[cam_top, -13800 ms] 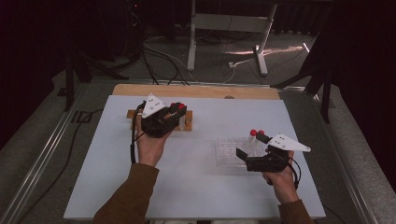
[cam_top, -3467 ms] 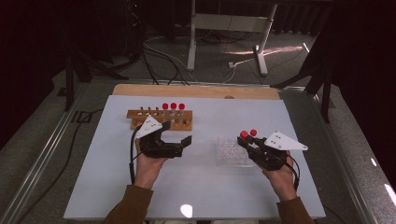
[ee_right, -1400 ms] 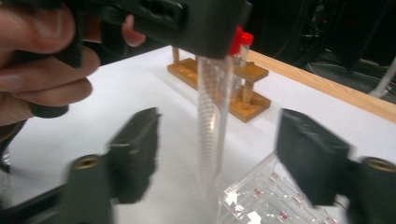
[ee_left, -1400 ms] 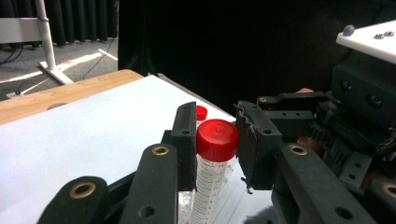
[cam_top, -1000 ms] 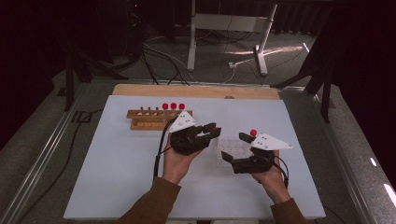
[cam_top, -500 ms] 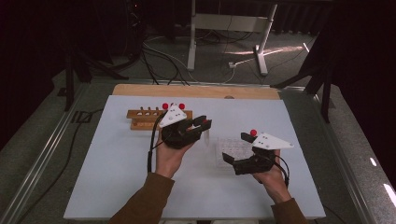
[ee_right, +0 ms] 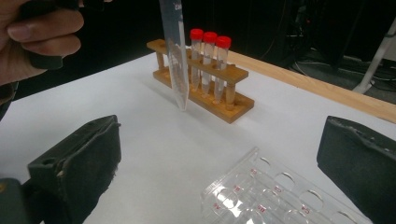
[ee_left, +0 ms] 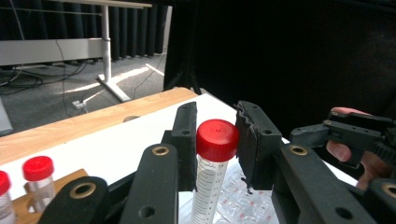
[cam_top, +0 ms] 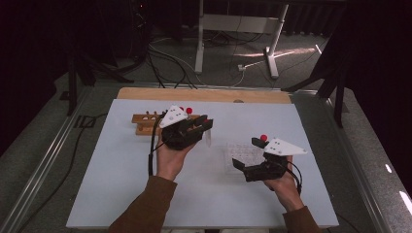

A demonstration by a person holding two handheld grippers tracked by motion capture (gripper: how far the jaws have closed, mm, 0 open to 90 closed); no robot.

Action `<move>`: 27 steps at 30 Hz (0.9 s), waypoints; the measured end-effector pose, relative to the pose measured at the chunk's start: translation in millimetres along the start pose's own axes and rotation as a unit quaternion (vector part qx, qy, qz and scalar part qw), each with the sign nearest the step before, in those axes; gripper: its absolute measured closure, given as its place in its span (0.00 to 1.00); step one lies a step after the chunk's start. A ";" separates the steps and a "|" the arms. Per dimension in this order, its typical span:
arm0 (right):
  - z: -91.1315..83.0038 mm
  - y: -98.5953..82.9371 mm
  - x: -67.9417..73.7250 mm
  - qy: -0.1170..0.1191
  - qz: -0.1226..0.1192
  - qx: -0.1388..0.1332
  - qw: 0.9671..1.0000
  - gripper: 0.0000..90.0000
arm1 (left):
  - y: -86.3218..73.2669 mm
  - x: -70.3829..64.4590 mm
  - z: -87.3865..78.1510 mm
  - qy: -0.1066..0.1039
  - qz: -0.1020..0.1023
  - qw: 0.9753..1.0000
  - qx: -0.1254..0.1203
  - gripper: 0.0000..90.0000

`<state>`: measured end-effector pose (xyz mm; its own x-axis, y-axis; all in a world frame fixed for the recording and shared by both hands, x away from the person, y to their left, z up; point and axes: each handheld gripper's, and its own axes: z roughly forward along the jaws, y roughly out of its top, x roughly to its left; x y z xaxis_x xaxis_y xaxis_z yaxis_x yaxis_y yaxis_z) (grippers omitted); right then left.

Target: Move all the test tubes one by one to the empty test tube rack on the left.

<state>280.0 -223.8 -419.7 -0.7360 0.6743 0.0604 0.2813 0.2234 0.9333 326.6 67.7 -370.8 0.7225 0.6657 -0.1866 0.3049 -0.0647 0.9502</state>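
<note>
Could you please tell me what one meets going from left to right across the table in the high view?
Wooden rack → left gripper holding a red-capped tube → clear plastic rack → right gripper, jaws open.

High view looks down; both close gripper views (facing opposite ways) share the wooden rack point(ee_right: 205, 79).

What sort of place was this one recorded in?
Probably a lab-style recording room: a white table bearing a wooden tube rack and a clear plastic rack, with cables on the floor beyond.
</note>
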 end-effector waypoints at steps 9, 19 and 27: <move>-1.8 0.4 -1.5 -0.001 0.000 -0.002 1.000 0.00 | 5.6 12.5 -4.5 0.027 0.004 1.000 -0.002 0.79; -2.5 0.3 -2.3 -0.002 0.001 -0.003 1.000 0.00 | 10.0 27.0 -10.9 0.055 0.004 0.998 -0.008 0.79; -3.6 0.2 -3.0 -0.001 0.002 -0.006 1.000 0.00 | 14.1 40.2 -15.4 0.085 0.006 0.996 -0.012 0.79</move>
<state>280.0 -228.2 -418.5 -0.7336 0.6766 0.0639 0.2775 0.2125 0.9369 350.3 104.9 -361.1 0.6099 0.7812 -0.1330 0.2817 -0.0569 0.9578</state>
